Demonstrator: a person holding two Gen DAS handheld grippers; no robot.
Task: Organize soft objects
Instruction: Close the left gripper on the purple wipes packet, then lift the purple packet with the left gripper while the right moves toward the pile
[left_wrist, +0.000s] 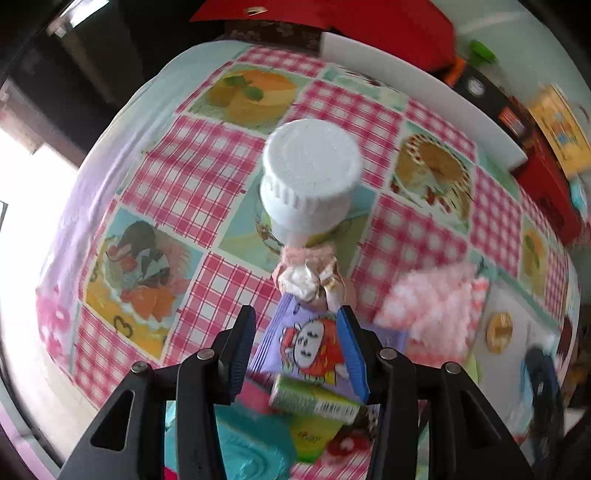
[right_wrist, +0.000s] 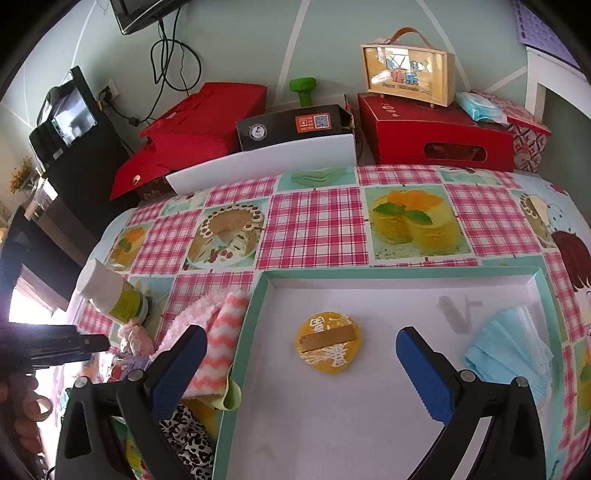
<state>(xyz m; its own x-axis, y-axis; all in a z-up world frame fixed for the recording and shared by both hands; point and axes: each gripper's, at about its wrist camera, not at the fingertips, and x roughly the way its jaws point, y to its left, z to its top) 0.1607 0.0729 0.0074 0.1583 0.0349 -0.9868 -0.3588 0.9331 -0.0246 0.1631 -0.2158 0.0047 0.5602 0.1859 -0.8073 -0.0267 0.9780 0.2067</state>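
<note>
Left tool: jaws parted narrowly, holding nothing, poised over the purple packet at the near table edge. Just beyond it, a pink scrunchie and a white-capped bottle. Pink towel lies to the right, against the tray wall.

Right tool: jaws wide, empty, above the teal-rimmed tray. Blue mask lies in the tray's right corner; yellow disc at centre; bare floor around them.

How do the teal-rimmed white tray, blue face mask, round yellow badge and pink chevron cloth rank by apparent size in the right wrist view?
1. Teal-rimmed white tray
2. Pink chevron cloth, partly hidden by a finger
3. Blue face mask, close to the cloth, so unsure
4. Round yellow badge
</note>
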